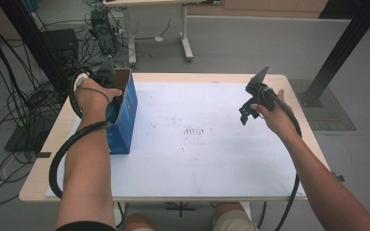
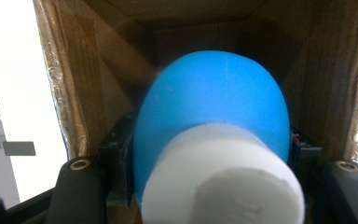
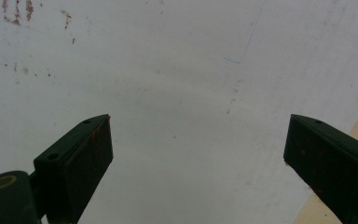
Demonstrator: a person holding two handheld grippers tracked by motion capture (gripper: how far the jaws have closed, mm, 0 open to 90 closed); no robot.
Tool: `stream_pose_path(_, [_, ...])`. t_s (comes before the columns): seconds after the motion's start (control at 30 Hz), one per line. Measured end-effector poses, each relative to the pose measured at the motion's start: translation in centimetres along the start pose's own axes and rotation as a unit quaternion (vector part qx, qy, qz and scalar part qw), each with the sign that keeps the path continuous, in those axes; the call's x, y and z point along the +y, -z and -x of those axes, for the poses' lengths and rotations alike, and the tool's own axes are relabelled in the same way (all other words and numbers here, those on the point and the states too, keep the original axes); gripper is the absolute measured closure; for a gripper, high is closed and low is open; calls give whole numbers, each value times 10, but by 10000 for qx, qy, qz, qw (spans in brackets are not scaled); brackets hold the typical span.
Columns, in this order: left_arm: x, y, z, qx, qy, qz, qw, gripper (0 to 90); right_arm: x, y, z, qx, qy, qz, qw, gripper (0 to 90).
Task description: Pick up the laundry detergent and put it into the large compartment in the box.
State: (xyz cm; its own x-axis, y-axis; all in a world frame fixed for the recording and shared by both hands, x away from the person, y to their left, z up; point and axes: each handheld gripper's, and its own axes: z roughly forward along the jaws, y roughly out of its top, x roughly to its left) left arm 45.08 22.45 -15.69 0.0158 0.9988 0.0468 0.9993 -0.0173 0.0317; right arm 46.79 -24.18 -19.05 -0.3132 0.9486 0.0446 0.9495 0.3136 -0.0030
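A blue bottle (image 2: pixel 214 112) with a white cap (image 2: pixel 221 179) is seen in the centre of the left gripper view, its cap toward the camera and its rounded body pointing into a cardboard box (image 2: pixel 74 70). The bottle is clamped between the two black jaws of the left gripper (image 2: pixel 212 161), which press against its sides at the lower left and lower right of that frame. Brown cardboard walls surround the bottle on the left, top and right.

In the high view, the same box (image 1: pixel 125 113) is shown as blue on the outside, standing at the left of the frame on the white sheet (image 1: pixel 207 154) that covers the table (image 1: pixel 313 134). The left hand (image 1: pixel 92 94) is held over the open top of the box, with the gripper reaching down inside it.

The right gripper (image 1: pixel 249 108) is held above the sheet at the right of the high view, well apart from the box. In the right gripper view its jaws are spread wide with nothing between them (image 3: pixel 198 140), above the white sheet, which is marked with small brown specks at the upper left of that frame.
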Motion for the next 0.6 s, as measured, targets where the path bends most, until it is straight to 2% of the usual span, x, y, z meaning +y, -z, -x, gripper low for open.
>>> stream_pose_path(0.6, [-1, 0, 0, -1, -18, 12, 10000, 365, 0, 3, 0, -4, 13, 18, 10000, 80])
